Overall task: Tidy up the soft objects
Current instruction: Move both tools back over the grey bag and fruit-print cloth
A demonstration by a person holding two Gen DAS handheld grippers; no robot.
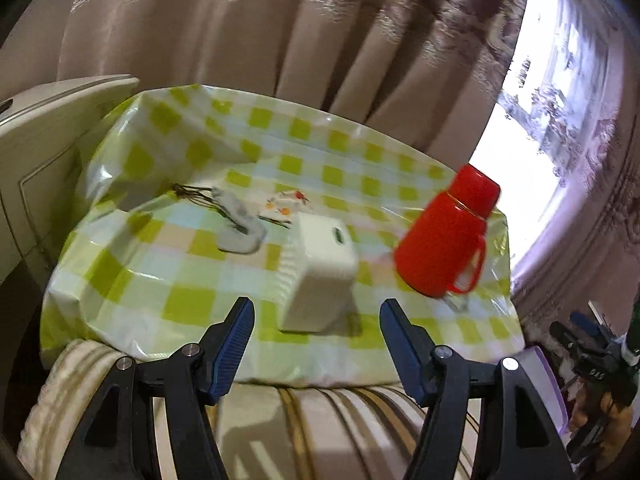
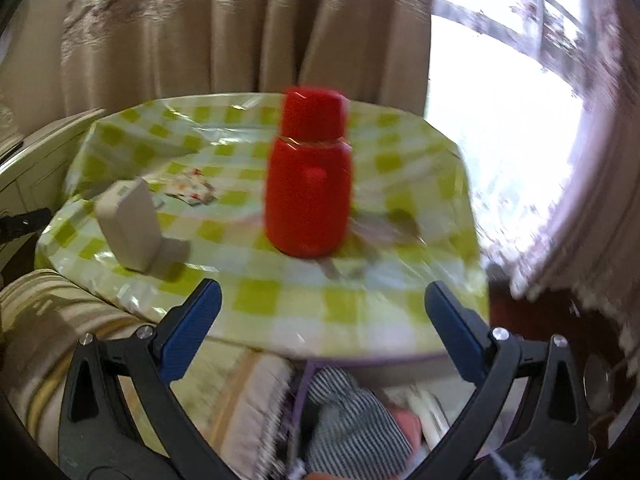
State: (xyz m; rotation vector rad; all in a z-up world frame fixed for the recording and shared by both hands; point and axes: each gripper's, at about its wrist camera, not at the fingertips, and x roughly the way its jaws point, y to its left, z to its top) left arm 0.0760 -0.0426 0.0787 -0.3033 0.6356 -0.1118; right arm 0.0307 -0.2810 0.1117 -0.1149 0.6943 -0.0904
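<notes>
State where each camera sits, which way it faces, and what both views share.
Left wrist: on the left claw, looking down across the checked table at the white box; its open fingers and the right claw show.
Right wrist: on the right claw, facing the red flask; open fingers show.
Shared: table, white box, red flask, curtain.

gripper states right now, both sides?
Left gripper: open, holding nothing; the white ribbed plastic box lies beyond its fingertips.
Right gripper: open, holding nothing.
</notes>
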